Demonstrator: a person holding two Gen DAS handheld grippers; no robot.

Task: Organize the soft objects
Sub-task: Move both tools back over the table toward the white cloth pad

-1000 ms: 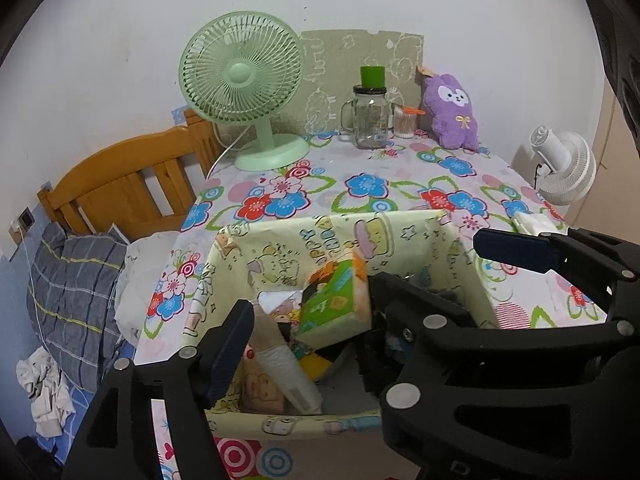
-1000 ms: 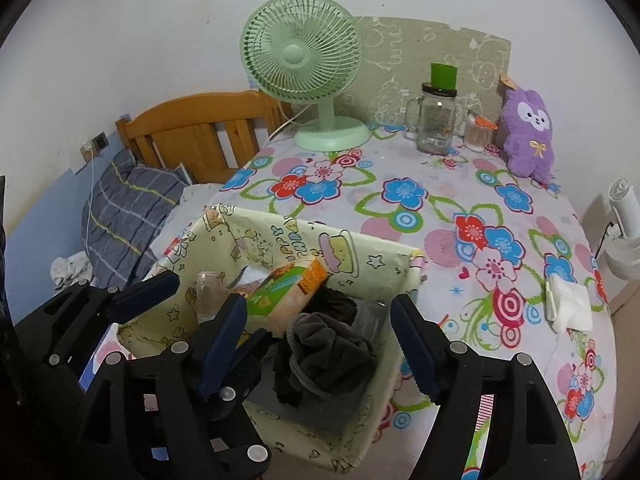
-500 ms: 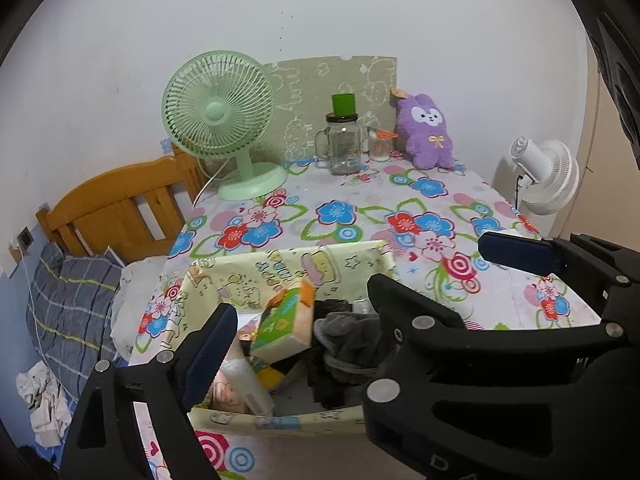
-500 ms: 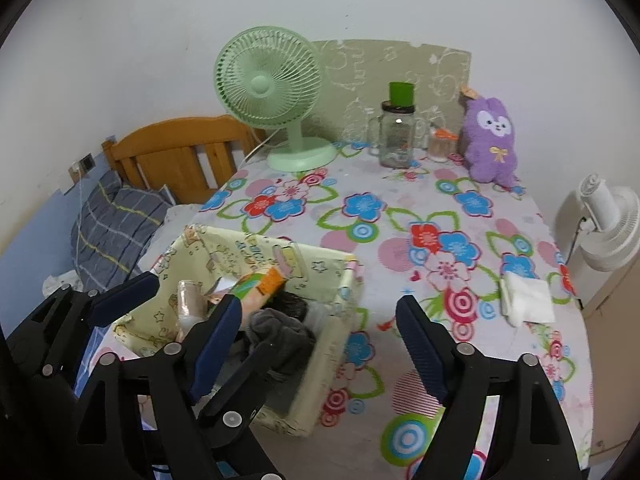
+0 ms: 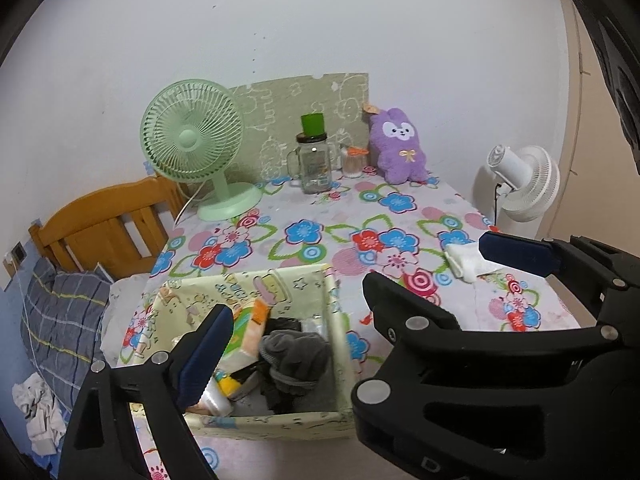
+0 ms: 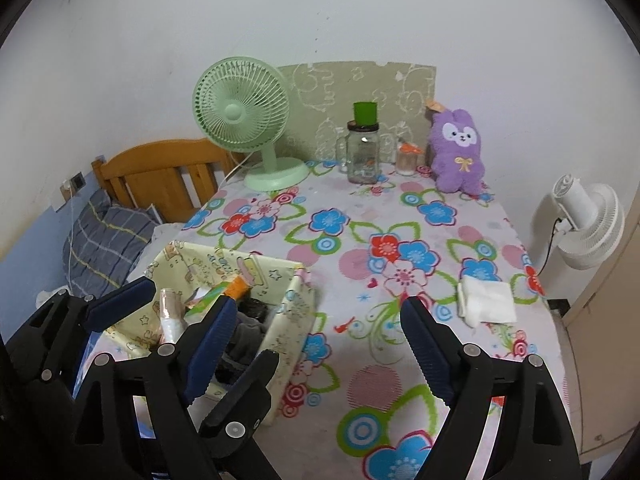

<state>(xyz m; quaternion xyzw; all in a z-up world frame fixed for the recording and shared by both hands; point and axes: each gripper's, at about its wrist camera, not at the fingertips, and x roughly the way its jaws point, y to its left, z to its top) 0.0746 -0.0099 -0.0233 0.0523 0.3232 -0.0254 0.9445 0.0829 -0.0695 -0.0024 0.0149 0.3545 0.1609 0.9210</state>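
- White wall backs a table (image 6: 360,360) under a flowered cloth; a wooden headboard (image 6: 160,172) and a plaid pillow (image 6: 108,240) lie off its left edge
- Along the far edge stand a green fan (image 6: 244,120), a glass jar (image 6: 362,152) with a green lid, and a purple plush rabbit (image 6: 458,152)
- At the near left sits a pale yellow fabric bin (image 5: 312,280) holding dark grey socks (image 5: 296,356), a green-and-orange packet (image 5: 246,320) and other bits
- Left gripper (image 5: 352,280) has just been opening; its jaws stand wide apart with nothing clamped, and the bin shows between them
- Right gripper (image 6: 316,320) has likewise just been opening and is empty, the bin at its left finger
- A folded white cloth (image 6: 486,302) lies on the table's right side, past the right gripper's right finger, apart from both grippers
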